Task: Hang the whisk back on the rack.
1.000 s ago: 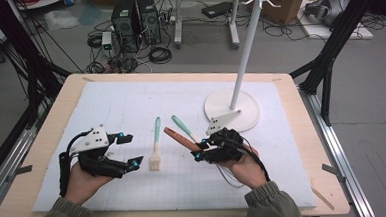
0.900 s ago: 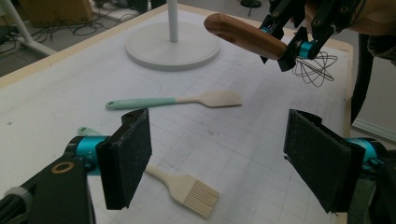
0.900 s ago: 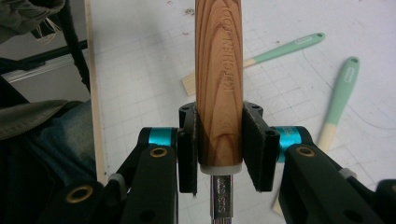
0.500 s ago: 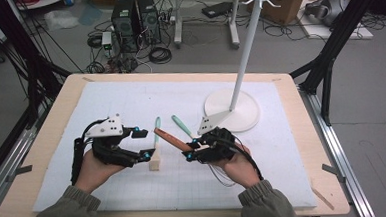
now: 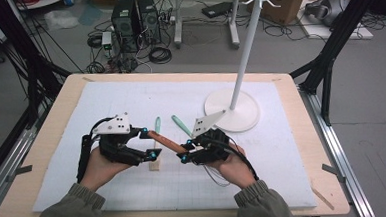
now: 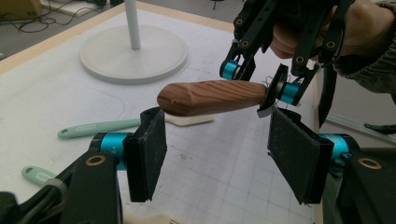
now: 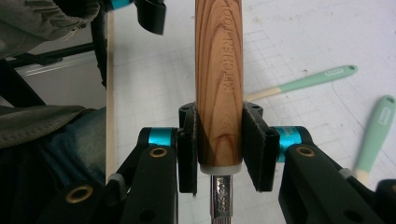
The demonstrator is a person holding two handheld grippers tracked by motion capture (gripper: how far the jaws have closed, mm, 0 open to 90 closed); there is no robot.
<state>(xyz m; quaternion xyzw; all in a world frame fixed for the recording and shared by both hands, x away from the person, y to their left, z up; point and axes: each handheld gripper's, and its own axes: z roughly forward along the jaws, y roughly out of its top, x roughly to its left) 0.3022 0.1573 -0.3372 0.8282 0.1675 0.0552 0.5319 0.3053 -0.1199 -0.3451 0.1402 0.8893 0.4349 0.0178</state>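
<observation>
A wooden handle (image 7: 218,84) is clamped between the pads of the right tool (image 7: 218,149), near the end where a metal shank (image 7: 219,198) leaves it, and is held level above the table (image 5: 51,121). Its free end is pointed toward the left tool (image 6: 217,154), whose jaws have just been closing; they stand apart on either side of the handle's tip without touching it. Two mint-green utensils (image 5: 157,123) are seen lying on the white mat (image 5: 283,149) beside a white stand (image 5: 236,113).

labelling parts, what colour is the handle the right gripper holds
Brown wood grain on the rounded wooden handle, clearest in the right gripper view.
</observation>
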